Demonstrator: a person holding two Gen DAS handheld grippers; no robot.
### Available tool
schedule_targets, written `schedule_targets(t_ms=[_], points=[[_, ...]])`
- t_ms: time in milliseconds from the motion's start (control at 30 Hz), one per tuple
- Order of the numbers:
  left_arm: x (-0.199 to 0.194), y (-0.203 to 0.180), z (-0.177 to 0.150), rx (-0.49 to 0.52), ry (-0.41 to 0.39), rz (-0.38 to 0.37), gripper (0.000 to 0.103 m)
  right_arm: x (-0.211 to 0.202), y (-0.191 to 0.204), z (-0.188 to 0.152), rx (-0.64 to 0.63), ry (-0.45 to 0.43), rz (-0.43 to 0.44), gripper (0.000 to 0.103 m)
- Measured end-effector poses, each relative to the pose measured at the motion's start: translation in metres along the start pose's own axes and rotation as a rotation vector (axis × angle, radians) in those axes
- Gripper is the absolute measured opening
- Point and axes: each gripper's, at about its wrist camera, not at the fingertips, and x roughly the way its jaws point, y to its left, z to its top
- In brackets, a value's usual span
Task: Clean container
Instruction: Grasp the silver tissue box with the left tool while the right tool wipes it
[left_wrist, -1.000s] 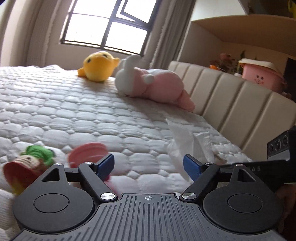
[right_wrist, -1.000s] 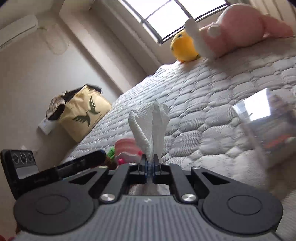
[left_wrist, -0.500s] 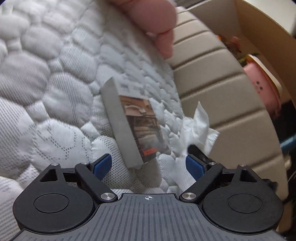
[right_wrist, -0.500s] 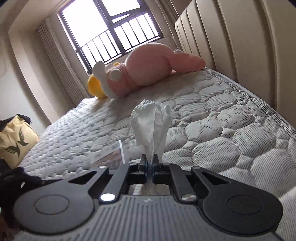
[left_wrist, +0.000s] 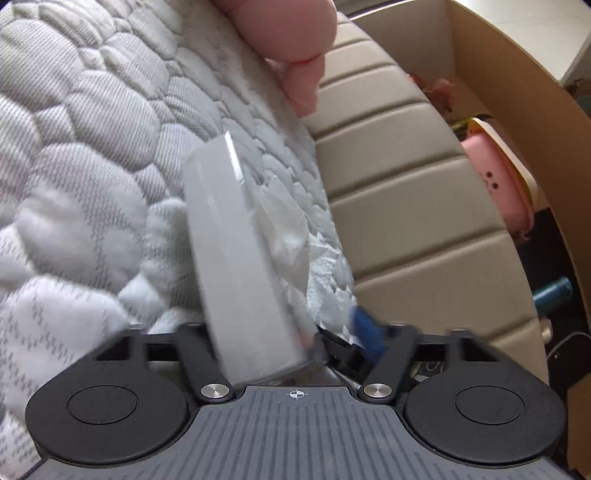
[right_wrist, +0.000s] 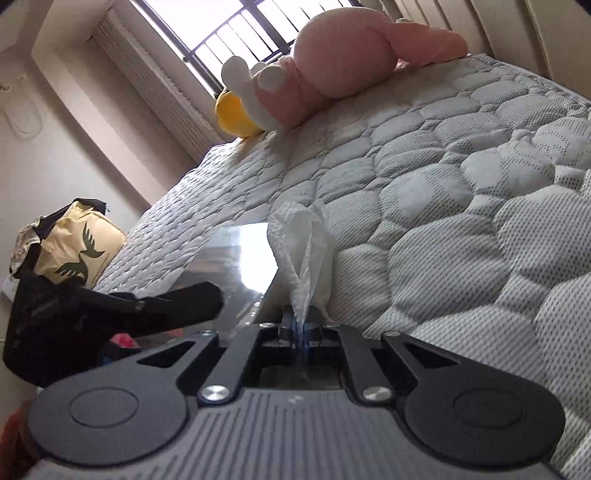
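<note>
Wiping about to begin: left claw (left_wrist: 295, 332) closes around the box (left_wrist: 236, 266) on the bed (left_wrist: 81, 155); right claw (right_wrist: 300, 328) pinches tissue (right_wrist: 301, 251), which must next meet the box.

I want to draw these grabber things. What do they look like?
Both look alike: the left gripper and right gripper are black, with a grey ribbed body, two round black discs, angled black link arms with shiny silver bolts, and blue finger pads. A small crosshair mark sits on the left one's body.
</note>
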Motion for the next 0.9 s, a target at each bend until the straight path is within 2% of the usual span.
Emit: schedule_targets(t_ms=[33,100,167,233,367,433,500,567,700,733,767,900], points=[[-0.009,0.001,-0.006,0.007,-0.008,-0.003,0.051,-0.002,0.006,-0.006,-0.008,0.008,0.017,0.006],[-0.031,-0.002,-0.017,0.059,-0.04,0.009,0.05,-0.01,0.021,-0.022,-0.023,0.024,0.071,0.006],[-0.054,-0.013,-0.031,0.162,-0.091,0.055,0.05,-0.018,0.036,-0.037,-0.035,0.038,0.128,0.006],[-0.075,-0.029,-0.046,0.283,-0.135,0.123,0.05,-0.028,0.051,-0.052,-0.061,0.03,0.136,0.006],[-0.104,-0.051,-0.081,0.523,-0.175,0.315,0.049,-0.054,0.084,-0.063,-0.197,-0.073,-0.012,0.006],[-0.105,-0.055,-0.099,0.654,-0.192,0.441,0.042,-0.063,0.097,-0.058,-0.217,-0.096,-0.015,0.006],[-0.102,-0.055,-0.11,0.733,-0.217,0.52,0.041,-0.07,0.112,-0.051,-0.23,-0.102,0.024,0.006],[-0.102,-0.058,-0.113,0.766,-0.24,0.531,0.041,-0.075,0.127,-0.044,-0.248,-0.104,0.087,0.006],[-0.1,-0.071,-0.119,0.902,-0.314,0.578,0.043,-0.067,0.151,-0.018,-0.157,-0.037,0.347,0.006],[-0.099,-0.074,-0.119,0.929,-0.336,0.585,0.044,-0.06,0.157,-0.013,-0.164,-0.024,0.374,0.006],[-0.093,-0.079,-0.116,0.952,-0.356,0.59,0.05,-0.052,0.165,-0.008,-0.191,-0.017,0.371,0.006],[-0.074,-0.079,-0.103,1.0,-0.354,0.603,0.05,-0.007,0.183,0.006,-0.335,0.013,0.189,0.006]])
